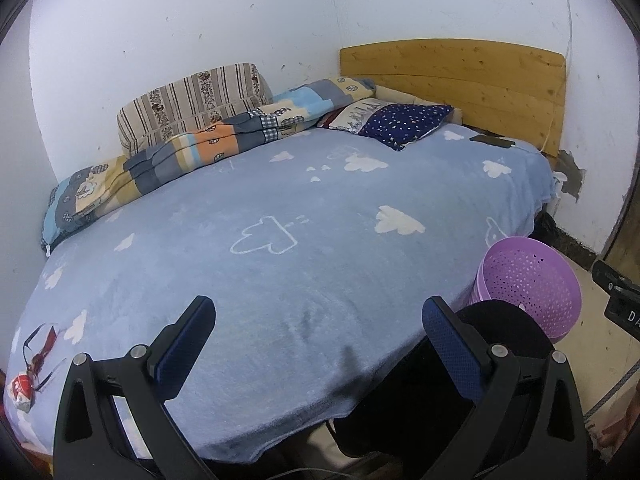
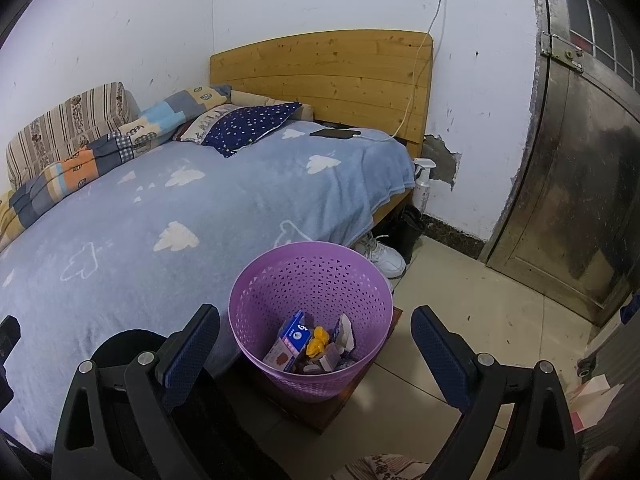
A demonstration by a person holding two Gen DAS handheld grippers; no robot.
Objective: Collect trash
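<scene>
Both grippers are empty, jaws apart: left gripper [image 1: 318,344] over the near edge of the bed [image 1: 280,220], right gripper [image 2: 316,344] above the purple basket [image 2: 256,320]. The basket stands on the floor beside the bed & holds trash [image 2: 312,346]. One red-white wrapper [image 1: 24,386] lies at the bed's near left corner

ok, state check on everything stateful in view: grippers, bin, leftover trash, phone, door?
left gripper: open, empty, over the bed
right gripper: open, empty, above the basket
purple basket: upright on the floor beside the bed, partly filled with boxes and wrappers
red-and-white wrapper: lying on the blanket near the bed's edge, not collected
phone: flat on the bed, cable plugged in
metal door: appears shut
</scene>
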